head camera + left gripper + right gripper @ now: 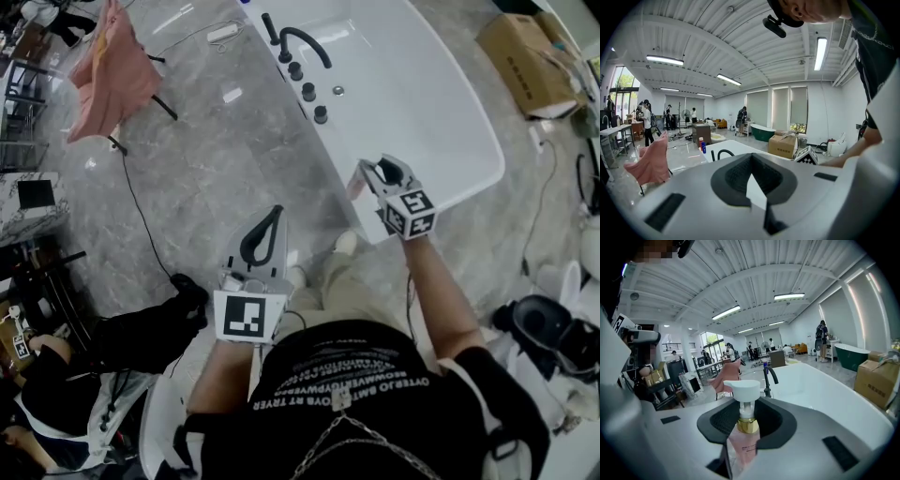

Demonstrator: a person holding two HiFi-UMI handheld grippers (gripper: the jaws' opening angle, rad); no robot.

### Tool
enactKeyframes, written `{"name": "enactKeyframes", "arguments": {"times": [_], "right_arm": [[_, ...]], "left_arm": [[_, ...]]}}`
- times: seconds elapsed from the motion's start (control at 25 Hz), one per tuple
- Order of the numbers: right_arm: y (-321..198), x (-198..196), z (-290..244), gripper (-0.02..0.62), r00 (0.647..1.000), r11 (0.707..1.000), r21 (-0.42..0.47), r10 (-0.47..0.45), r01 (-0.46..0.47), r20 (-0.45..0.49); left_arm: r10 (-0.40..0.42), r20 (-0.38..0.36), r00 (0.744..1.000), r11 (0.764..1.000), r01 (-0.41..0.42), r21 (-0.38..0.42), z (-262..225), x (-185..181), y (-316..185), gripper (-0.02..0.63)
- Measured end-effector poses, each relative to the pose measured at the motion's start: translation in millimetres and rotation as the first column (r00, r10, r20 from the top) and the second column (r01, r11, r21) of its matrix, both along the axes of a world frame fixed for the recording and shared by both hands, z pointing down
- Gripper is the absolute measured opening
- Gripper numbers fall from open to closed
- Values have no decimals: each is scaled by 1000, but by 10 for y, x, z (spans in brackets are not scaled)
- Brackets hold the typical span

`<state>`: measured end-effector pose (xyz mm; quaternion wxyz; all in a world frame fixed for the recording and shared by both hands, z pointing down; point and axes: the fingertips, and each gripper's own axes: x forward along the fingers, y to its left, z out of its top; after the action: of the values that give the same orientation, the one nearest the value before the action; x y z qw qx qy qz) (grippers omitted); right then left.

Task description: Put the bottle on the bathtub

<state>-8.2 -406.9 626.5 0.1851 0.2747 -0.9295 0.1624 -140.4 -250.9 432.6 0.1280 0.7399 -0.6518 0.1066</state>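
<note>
Two grippers show in the head view. My left gripper (265, 223) hangs over the grey floor (216, 159), off the bathtub's (487, 155) near corner. My right gripper (382, 172) sits above the tub's near edge, with the pink pump bottle (354, 185) just showing at its jaws.

From the left gripper view, I see the left gripper (751, 178) with its jaws closed together and nothing between them.

From the right gripper view, the right gripper (743, 439) is clamped on the pump bottle (743, 434), whose gold collar and white pump head stand upright above the pads. The white bathtub (825, 390) and its black faucet (768, 377) lie beyond.
</note>
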Motion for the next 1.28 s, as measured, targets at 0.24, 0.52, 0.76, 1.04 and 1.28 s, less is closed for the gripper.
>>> {"name": "enactKeyframes", "arguments": {"times": [0.24, 0.52, 0.76, 1.04, 1.28], "right_arm": [[-162, -98, 330, 95, 1000, 1000, -8, 3, -3, -23], [-356, -212, 616, 95, 999, 1000, 3, 5, -5, -49], [-470, -339, 799, 97, 998, 1000, 5, -10, 11, -55], [-665, -534, 867, 97, 998, 999, 24, -33, 34, -61], [-726, -588, 1061, 97, 997, 999, 28, -19, 21, -74]], "left_arm": [[-7, -6, 1000, 1000, 7, -18, 73, 29, 22, 3], [3, -1, 1000, 1000, -3, -26, 120, 103, 54, 3], [-8, 7, 1000, 999, 8, -47, 178, 44, 77, 3], [-14, 6, 1000, 998, 15, -57, 203, 1, -43, 3], [-4, 9, 1000, 998, 5, -65, 243, -9, -89, 3]]}}
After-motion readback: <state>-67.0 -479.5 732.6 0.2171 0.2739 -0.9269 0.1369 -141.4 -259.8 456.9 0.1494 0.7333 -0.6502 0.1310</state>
